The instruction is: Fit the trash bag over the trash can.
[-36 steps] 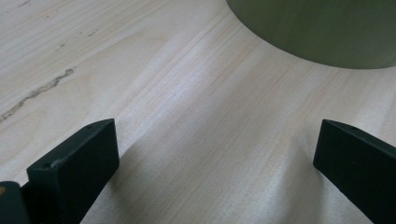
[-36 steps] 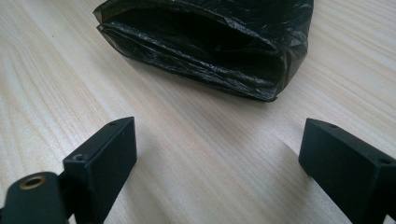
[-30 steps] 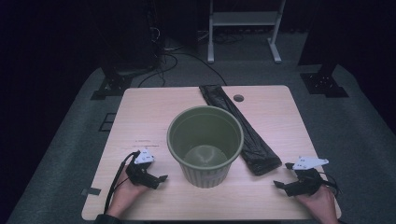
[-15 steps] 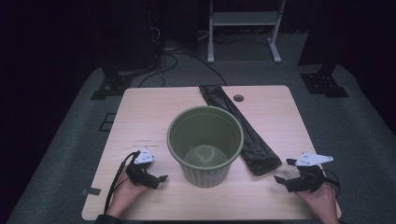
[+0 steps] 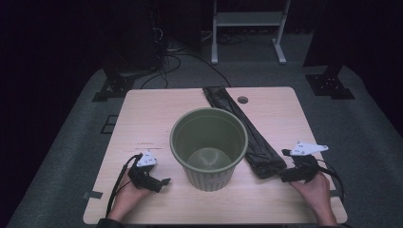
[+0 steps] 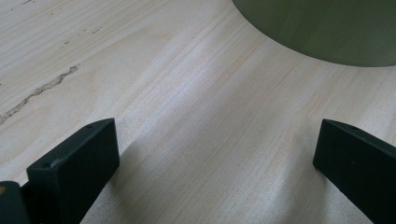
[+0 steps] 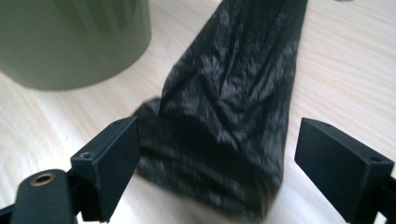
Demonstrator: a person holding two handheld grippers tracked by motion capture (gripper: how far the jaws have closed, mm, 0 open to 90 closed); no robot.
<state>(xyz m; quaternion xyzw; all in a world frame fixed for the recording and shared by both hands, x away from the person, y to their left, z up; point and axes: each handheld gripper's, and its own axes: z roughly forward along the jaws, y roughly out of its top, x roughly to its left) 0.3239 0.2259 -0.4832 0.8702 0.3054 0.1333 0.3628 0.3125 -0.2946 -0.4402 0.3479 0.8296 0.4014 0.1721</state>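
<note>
A round green bin (image 5: 209,142) stands upright in the middle of the wooden table (image 5: 152,114); nothing lies inside it. A long folded black plastic bag (image 5: 247,128) runs from the table's back middle to the front right, passing the bin's right side. My right gripper (image 5: 283,166) hovers just off the bag's near end with its jaws open. In the right gripper view the bag's crumpled end (image 7: 233,102) lies ahead between the open jaws (image 7: 217,149), untouched, with the bin (image 7: 74,37) at the upper left. My left gripper (image 5: 163,183) is open at the front left, pointing at the bin's base (image 6: 327,28).
A small round cable hole (image 5: 243,99) sits in the table near the back edge, beside the bag's far end. Dark stands and cables (image 5: 171,52) crowd the floor behind the table. A grey metal frame (image 5: 247,28) stands farther back.
My right gripper has risen a little and moved up the picture and slightly left, closer to the bag's near end. The left gripper, bin and bag have stayed put.
</note>
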